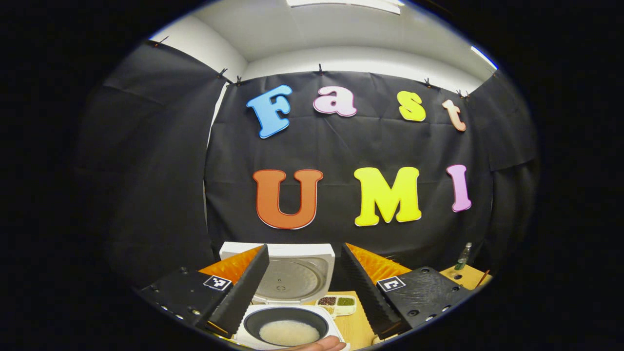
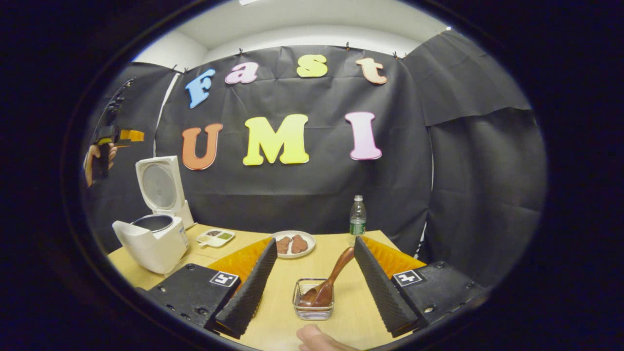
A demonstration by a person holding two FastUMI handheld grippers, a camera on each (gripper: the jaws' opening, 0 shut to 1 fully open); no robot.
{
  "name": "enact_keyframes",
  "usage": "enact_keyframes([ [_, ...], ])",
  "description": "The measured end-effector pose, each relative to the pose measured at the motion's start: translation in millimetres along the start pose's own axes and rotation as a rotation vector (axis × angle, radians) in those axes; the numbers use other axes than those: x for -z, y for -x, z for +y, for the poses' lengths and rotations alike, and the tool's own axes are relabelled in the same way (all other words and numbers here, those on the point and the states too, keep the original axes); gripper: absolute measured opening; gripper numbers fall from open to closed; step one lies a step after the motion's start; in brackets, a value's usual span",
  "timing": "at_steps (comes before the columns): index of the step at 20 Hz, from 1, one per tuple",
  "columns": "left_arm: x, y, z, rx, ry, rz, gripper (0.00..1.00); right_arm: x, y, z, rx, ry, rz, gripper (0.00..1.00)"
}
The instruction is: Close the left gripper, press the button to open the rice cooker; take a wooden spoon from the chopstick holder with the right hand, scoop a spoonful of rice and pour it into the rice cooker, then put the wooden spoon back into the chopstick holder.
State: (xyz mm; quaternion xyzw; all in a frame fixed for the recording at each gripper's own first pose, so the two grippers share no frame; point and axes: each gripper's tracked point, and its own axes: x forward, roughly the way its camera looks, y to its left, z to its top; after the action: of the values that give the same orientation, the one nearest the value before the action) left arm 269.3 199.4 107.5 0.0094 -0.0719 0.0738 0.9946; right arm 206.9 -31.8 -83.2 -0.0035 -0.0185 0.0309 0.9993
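One wooden spoon (image 2: 325, 285) rests in one chopstick holder (image 2: 313, 312); both hand-held grippers released.

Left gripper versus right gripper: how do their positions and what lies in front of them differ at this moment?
The left gripper hangs above the open rice cooker, rice in its pot; the right gripper sits low over the table, facing the chopstick holder with the wooden spoon leaning in it. Both are open and hold nothing.
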Motion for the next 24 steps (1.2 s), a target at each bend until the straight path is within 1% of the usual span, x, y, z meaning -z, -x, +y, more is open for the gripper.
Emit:
enact_keyframes([
  [2,8,-26,5,-0.010,-0.047,0.007,0.93,1,-1,5,-0.004,0.004,-0.011,1.00],
  [4,15,-47,15,-0.023,-0.065,0.012,0.93,3,1,16,-0.029,0.017,-0.022,1.00],
  [8,15,-92,16,-0.026,-0.046,-0.012,0.94,10,1,32,-0.056,0.063,-0.039,1.00],
  [11,22,-122,33,-0.066,-0.027,-0.002,0.95,14,2,39,-0.063,0.075,-0.038,1.00],
  [13,33,-138,48,-0.098,0.012,0.025,0.96,15,5,38,-0.052,0.082,-0.038,1.00],
  [15,54,-152,59,-0.115,0.036,0.080,0.96,11,13,34,-0.031,0.082,-0.048,1.00],
  [16,64,-153,64,-0.133,0.031,0.113,0.95,8,17,32,-0.018,0.083,-0.054,1.00],
  [17,62,-154,73,-0.171,-0.014,0.103,0.94,7,21,31,-0.002,0.083,-0.055,1.00],
  [18,63,-154,74,-0.167,-0.018,0.102,0.95,5,27,30,0.007,0.088,-0.060,1.00],
  [19,63,-155,75,-0.169,-0.014,0.106,0.94,4,33,29,0.019,0.094,-0.064,0.95],
  [20,65,-155,75,-0.177,-0.009,0.124,0.95,2,39,28,0.032,0.098,-0.065,1.00],
  [22,67,-149,74,-0.186,-0.019,0.150,0.96,3,54,31,0.039,0.092,-0.066,1.00],
  [23,67,-145,72,-0.187,-0.016,0.161,0.96,5,65,29,0.041,0.088,-0.060,0.95],
  [24,68,-139,70,-0.183,-0.018,0.176,0.96,6,74,30,0.037,0.083,-0.055,1.00],
])
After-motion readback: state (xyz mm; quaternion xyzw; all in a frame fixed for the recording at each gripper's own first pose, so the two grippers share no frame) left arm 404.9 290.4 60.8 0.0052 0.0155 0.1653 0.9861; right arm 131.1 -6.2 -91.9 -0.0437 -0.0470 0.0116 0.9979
